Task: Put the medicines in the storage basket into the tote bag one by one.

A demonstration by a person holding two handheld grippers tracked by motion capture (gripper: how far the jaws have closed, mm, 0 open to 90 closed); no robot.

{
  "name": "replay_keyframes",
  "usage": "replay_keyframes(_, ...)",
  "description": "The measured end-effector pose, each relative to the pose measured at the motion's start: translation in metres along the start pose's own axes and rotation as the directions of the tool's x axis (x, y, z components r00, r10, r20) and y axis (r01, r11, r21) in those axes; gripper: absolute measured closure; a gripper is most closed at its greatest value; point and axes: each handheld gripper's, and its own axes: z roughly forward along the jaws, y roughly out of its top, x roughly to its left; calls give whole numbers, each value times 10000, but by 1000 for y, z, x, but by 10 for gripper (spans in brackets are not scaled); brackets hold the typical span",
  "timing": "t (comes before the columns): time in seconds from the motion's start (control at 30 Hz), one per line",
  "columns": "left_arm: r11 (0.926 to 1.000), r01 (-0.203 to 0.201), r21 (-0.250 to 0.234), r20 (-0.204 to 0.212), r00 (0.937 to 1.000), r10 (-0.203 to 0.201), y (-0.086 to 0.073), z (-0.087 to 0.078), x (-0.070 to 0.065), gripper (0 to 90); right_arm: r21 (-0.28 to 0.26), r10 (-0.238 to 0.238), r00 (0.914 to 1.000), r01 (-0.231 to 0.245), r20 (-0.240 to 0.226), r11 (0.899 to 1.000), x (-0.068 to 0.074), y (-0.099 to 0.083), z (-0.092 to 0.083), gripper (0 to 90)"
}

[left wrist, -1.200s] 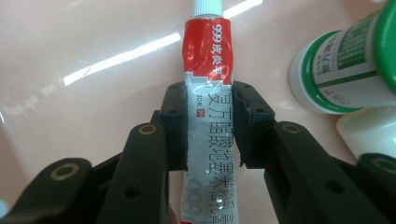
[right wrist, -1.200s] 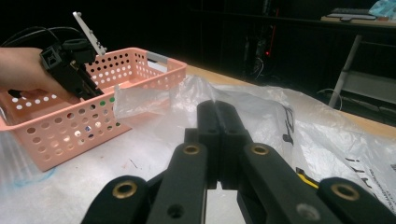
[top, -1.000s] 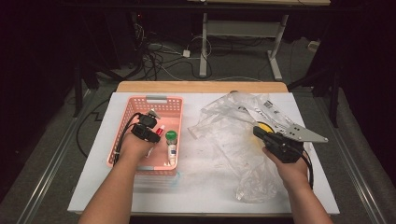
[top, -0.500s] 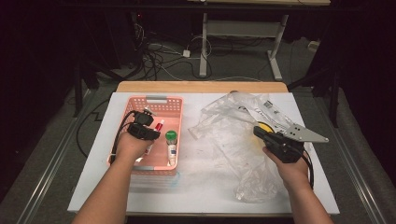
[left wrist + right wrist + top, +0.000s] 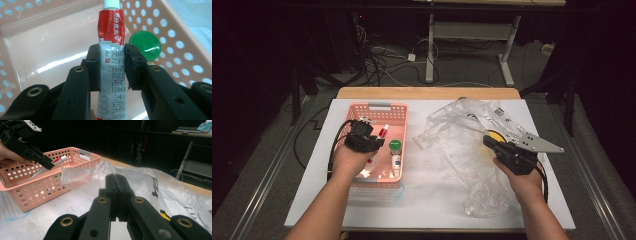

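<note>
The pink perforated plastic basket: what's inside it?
Inside the pink perforated plastic basket, the left gripper clamps a red-and-white tube; a green-capped white bottle lies beside it. The hand covers part of the floor.

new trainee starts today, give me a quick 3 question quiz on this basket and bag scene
1. True or false: the left claw is shut on the red and white ointment tube.
2. What colour is the cap of the bottle lying in the pink basket?
3. The right claw is: A) open over the basket, B) shut, beside the clear plastic bag, C) gripping a bottle.

Key:
1. True; its pads press both sides of the tube.
2. Green.
3. B.
</note>
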Motion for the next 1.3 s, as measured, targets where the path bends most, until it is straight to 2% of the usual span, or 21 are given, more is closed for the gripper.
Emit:
replay_keyframes(0.23,9993,-154,-351,15,9999,155,-7,-7,-4,673,-14,-76,10000,76,-54,10000,1,0,0,900)
replay_keyframes(0.37,9981,-153,-604,162,9997,163,-12,-10,-6,673,-37,-89,10000,89,-39,10000,1,1,0,900)
replay_keyframes(0.67,9919,-535,-1151,-21,9986,536,-24,-19,-15,673,-48,-109,9999,109,-24,9999,2,1,0,900)
replay_keyframes(0.87,9841,-675,-1646,-71,9977,672,-32,-23,-19,673,-47,-112,9999,112,-17,9999,2,1,-1,900)
replay_keyframes(1.07,9768,-475,-2089,52,9988,497,-41,-28,-22,673,-35,-180,9998,180,-32,9998,3,1,-1,900)
replay_keyframes(1.23,9653,-268,-2596,197,9993,331,-47,-31,-24,673,-15,-173,9998,173,-13,9998,4,1,-1,900)
replay_keyframes(1.3,9616,-296,-2728,120,9993,342,-49,-33,-26,673,-48,-173,9998,173,-16,9998,4,1,-1,900)
